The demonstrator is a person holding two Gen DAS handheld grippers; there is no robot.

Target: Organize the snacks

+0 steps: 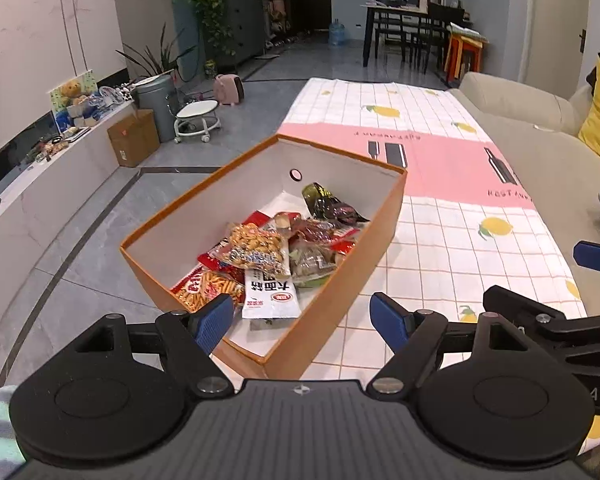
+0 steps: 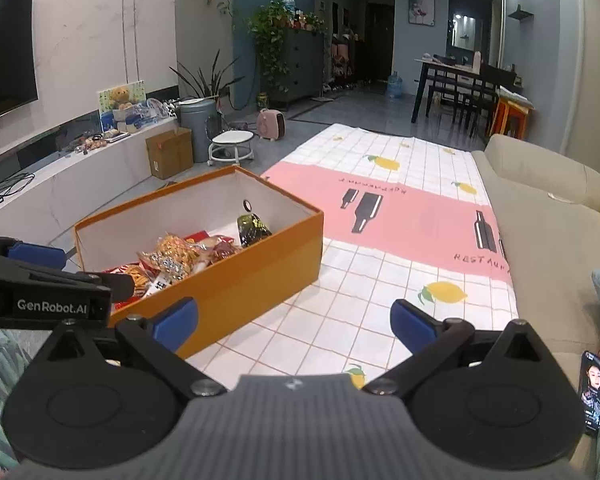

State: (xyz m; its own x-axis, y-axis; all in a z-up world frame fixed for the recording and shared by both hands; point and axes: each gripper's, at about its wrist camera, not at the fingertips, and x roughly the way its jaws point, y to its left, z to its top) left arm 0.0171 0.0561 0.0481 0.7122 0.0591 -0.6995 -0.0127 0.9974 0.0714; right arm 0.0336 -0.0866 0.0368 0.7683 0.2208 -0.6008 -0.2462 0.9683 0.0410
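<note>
"GenRobot.AI" is printed in white on the side of the left gripper [image 1: 302, 320], readable in the right wrist view. The cloth [image 1: 452, 216] carries "RESTAU..." in black, cut off at the sofa edge, plus an upside-down word near the far bottle drawings, too small to read. A white packet [image 1: 269, 294] in the box has big black Chinese characters & a small red oval logo; can't make out the brand.

The orange box [image 1: 352, 256], white inside w/ a round hole in its far end wall, sits on the cloth's left-hand part, near corner by the left gripper. Long axis runs from near-left to far-right, diagonal to the cloth's grid. Snacks [image 1: 259, 252] are heaped in the near half: a red pack of orange sticks, a clear bag of nuts, red wrappers; a dark green packet [image 1: 326, 200] leans toward the far wall.

Both grippers hold nothing. Left: blue pads spread wide, one over the box's near corner. Right gripper [image 2: 293, 322]: jaws spread too, over bare cloth beside the box.

Cloth is a white grid w/ lemons & a pink band, laid over a low surface by a beige sofa [image 2: 548, 216]. Grey tile floor, TV [image 2: 3, 52] on a marble wall, cardboard carton [image 2: 169, 152], grey bin, plants, dining table far back. A lit phone [image 2: 595, 388] at the right edge.
</note>
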